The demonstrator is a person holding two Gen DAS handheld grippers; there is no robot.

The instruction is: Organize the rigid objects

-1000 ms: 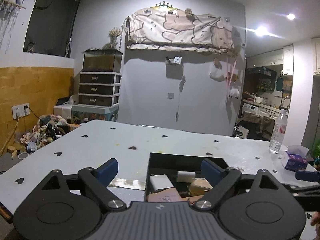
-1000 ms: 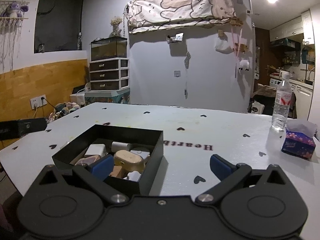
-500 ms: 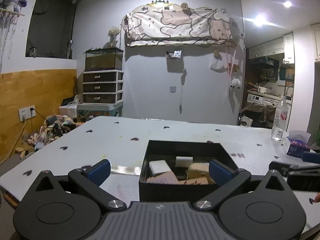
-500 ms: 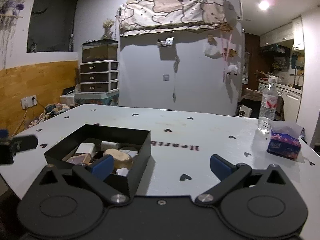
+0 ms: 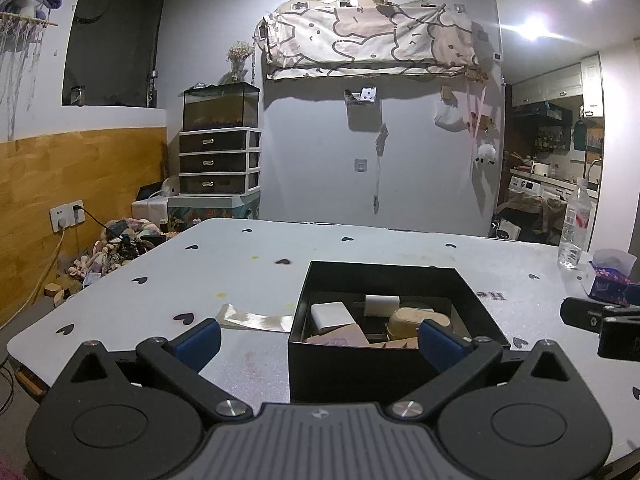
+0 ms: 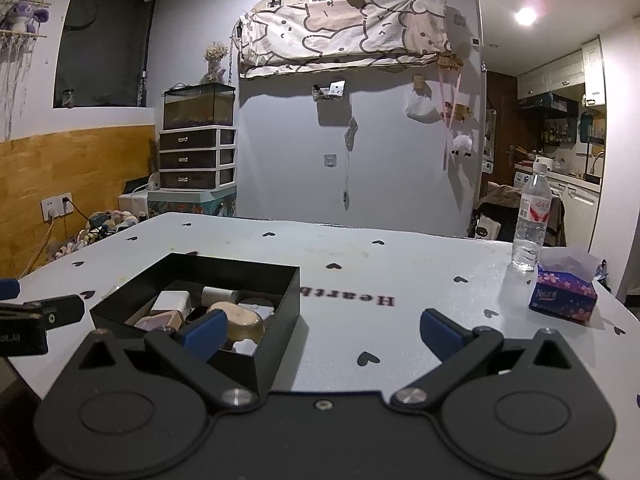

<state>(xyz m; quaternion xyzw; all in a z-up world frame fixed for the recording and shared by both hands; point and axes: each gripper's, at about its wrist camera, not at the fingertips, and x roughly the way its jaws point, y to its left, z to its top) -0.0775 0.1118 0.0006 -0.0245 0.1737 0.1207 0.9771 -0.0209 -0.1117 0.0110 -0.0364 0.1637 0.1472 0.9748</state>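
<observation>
A black open box stands on the white table with several small things inside: a white block, a short white piece, a tan rounded case and a pinkish box. My left gripper is open wide just short of the box's front wall, its right fingertip over the near right corner and nothing between the pads. In the right wrist view the box sits to the left. My right gripper is open and empty, with its left pad in front of the tan case.
A water bottle and a purple tissue pack stand at the table's far right. A shiny strip lies left of the box. The white table carries black heart marks. The room floor and its clutter lie beyond the left edge.
The left gripper has drawn back from over the box and its jaws have spread wider, so the whole box now shows. The right gripper has barely shifted.
</observation>
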